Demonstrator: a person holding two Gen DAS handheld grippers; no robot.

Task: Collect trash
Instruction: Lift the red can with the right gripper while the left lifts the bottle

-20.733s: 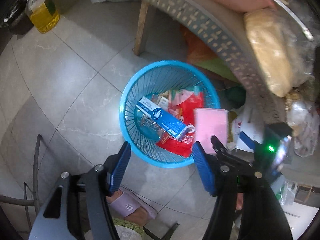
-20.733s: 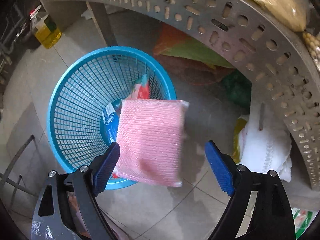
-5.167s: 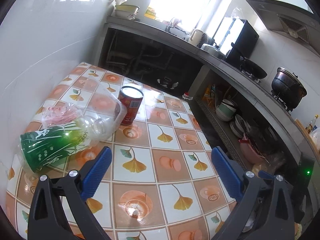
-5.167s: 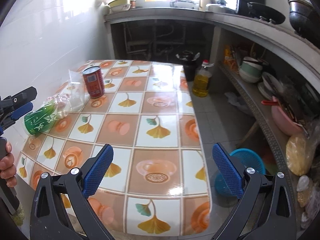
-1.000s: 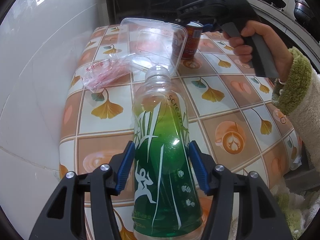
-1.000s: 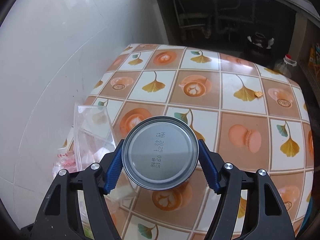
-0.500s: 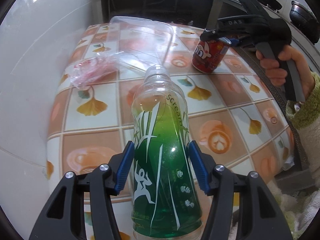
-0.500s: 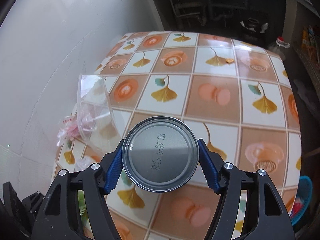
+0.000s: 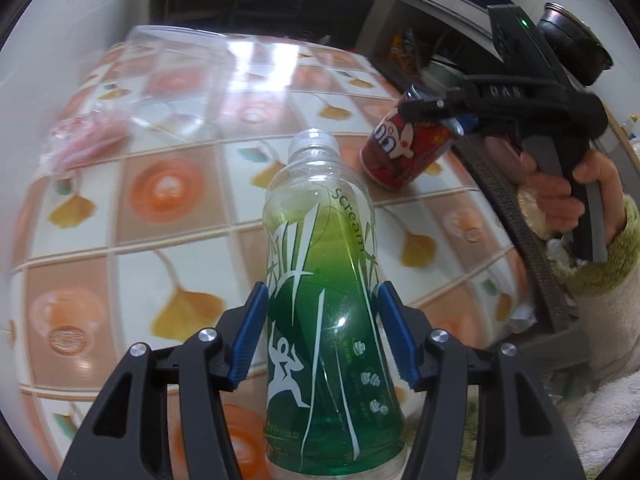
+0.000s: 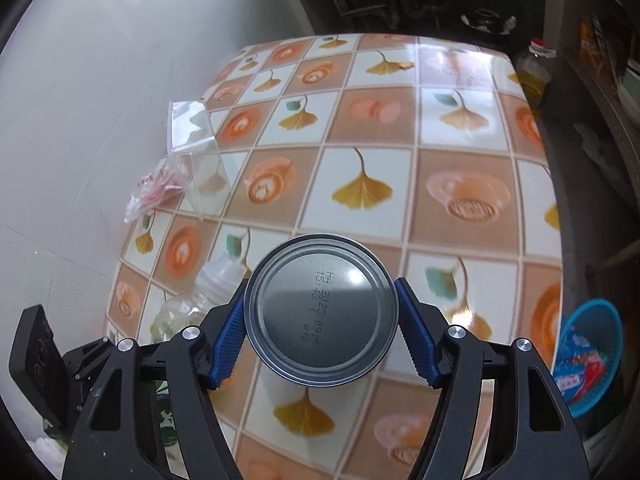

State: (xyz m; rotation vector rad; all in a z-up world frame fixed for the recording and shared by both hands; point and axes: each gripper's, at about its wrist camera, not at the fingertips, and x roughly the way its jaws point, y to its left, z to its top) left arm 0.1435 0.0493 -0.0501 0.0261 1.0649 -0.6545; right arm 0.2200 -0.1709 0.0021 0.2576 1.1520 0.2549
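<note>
- While both tools hang over the tiled table point(image 10: 460, 184), the green bottle point(image 9: 328, 300) sits squarely between the left gripper point(image 9: 322, 336)'s blue pads point(image 9: 248, 336), its lower body pinched from both sides and its uncapped neck pointing away from the camera, out over the tabletop.
- Seen in the left wrist view, the pads press the label just below the middle of the bottle, and its base runs back between the black arms toward the lens.
- Over on the right, the red can point(image 9: 408, 152) is clamped in the right gripper point(image 10: 322, 334), tilted in the air above the table's edge with its painted cartoon face showing.
- From the right wrist view only the can's silver end point(image 10: 322, 310) shows, with a printed date code, filling the gap between the pads so that each pad touches its rim.
- A hand point(image 9: 572, 196) in a fuzzy green sleeve grips the right tool's handle.
- Back by the white wall point(image 10: 80, 100), a clear plastic container point(image 10: 196, 148) stands tilted beside a crumpled pink-printed wrapper point(image 10: 158, 188); both lie on the table, well apart from either tool.
- Down on the floor past the table's right edge sits a blue basket point(image 10: 592, 344) with red and blue packaging inside.
- A bottle of yellow oil point(image 10: 534, 68) stands on the floor beyond the far corner of the table.
</note>
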